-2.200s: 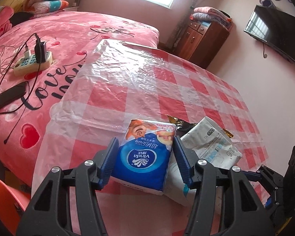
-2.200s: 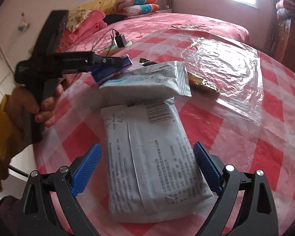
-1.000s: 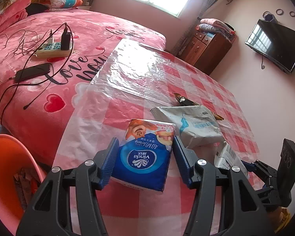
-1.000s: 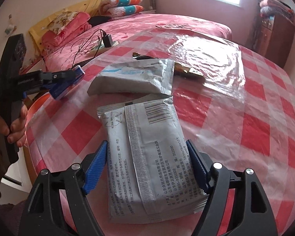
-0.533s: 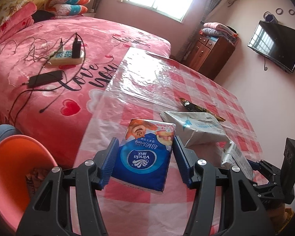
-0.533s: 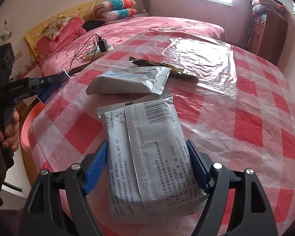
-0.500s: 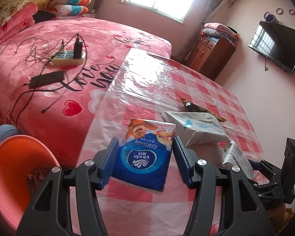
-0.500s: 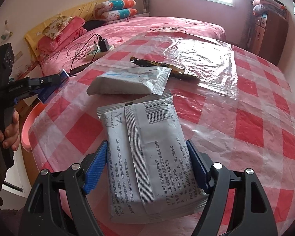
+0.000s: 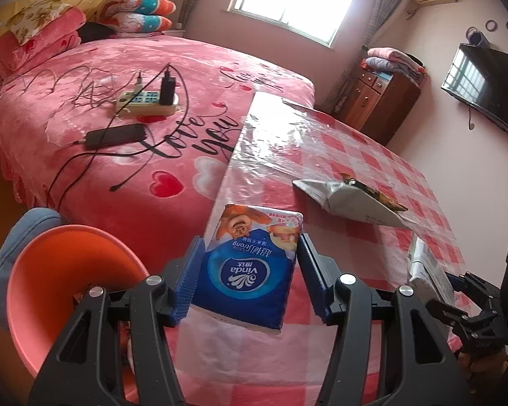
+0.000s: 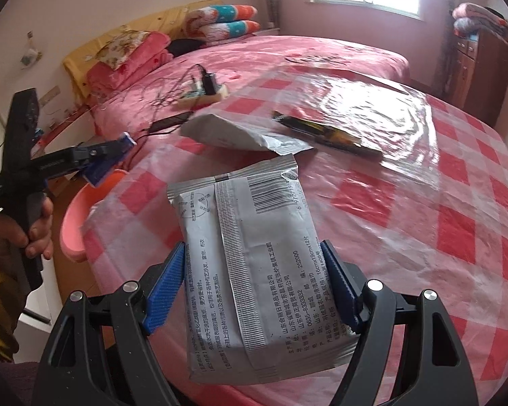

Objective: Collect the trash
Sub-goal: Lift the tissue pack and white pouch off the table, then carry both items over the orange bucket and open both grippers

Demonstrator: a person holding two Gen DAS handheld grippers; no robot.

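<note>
My left gripper [image 9: 249,274] is shut on a blue Vinda tissue pack [image 9: 250,264] and holds it at the table's left edge, beside an orange bin [image 9: 64,270] on the floor. My right gripper [image 10: 254,280] is shut on a grey printed pouch [image 10: 250,264], lifted above the checked table [image 10: 457,230]. A second grey pouch [image 10: 233,133] and a dark yellow wrapper [image 10: 325,132] lie on the table further back. The left gripper also shows in the right wrist view [image 10: 110,157], over the bin [image 10: 76,223].
A pink bed [image 9: 118,108] runs along the table's left side, with a power strip [image 9: 147,103], a phone [image 9: 115,135] and cables on it. A wooden cabinet [image 9: 386,101] stands at the back. A TV [image 9: 481,88] hangs on the right wall.
My left gripper has carried the tissue pack left and back toward the table's edge, so the orange bin fills more of the view. My right gripper has lifted the grey pouch off the table.
</note>
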